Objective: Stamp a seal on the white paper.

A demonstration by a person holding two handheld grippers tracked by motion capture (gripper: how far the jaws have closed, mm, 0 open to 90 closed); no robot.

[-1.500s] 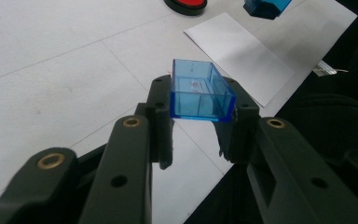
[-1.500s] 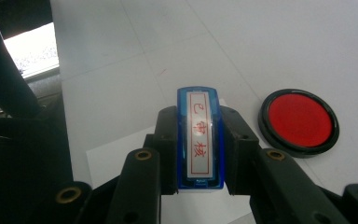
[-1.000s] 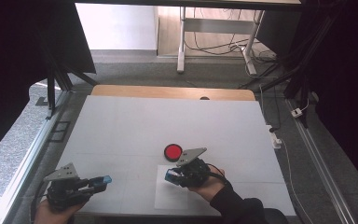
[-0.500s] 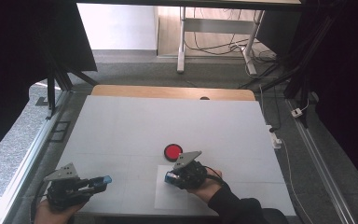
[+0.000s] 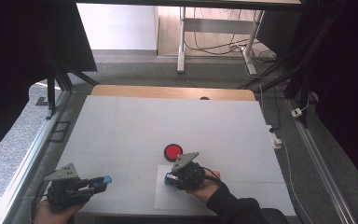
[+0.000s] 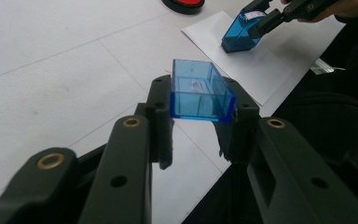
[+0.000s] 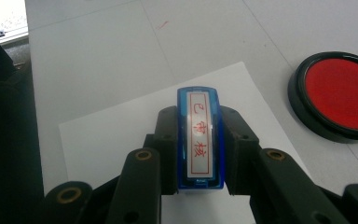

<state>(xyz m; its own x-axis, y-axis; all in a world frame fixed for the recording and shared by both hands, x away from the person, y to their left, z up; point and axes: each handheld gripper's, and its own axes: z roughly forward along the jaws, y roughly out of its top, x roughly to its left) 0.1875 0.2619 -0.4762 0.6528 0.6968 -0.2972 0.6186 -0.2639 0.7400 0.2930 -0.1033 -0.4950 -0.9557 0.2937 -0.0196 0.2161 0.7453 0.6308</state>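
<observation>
My right gripper point(image 7: 199, 116) is shut on a blue stamp point(image 7: 199, 140) that has a white label with red characters. In the left gripper view the stamp point(image 6: 241, 33) is tilted, with its lower end down on a white sheet of paper point(image 6: 261, 70). My left gripper point(image 6: 199, 93) is shut on a clear blue cap point(image 6: 200, 91), held above the table to the left of the paper. From the high view, the left gripper point(image 5: 100, 182) is at the near left. The right gripper point(image 5: 170, 179) is over the paper point(image 5: 177, 198).
A round red ink pad point(image 5: 173, 151) in a black case lies open just beyond the paper, to the right of the stamp in the right gripper view point(image 7: 340, 95). The white tabletop point(image 5: 168, 121) stretches away toward a wooden strip point(image 5: 168, 91) at the far edge.
The right gripper with the stamp has edged slightly toward the near left over the paper. The left gripper and the cap have stayed in place.
</observation>
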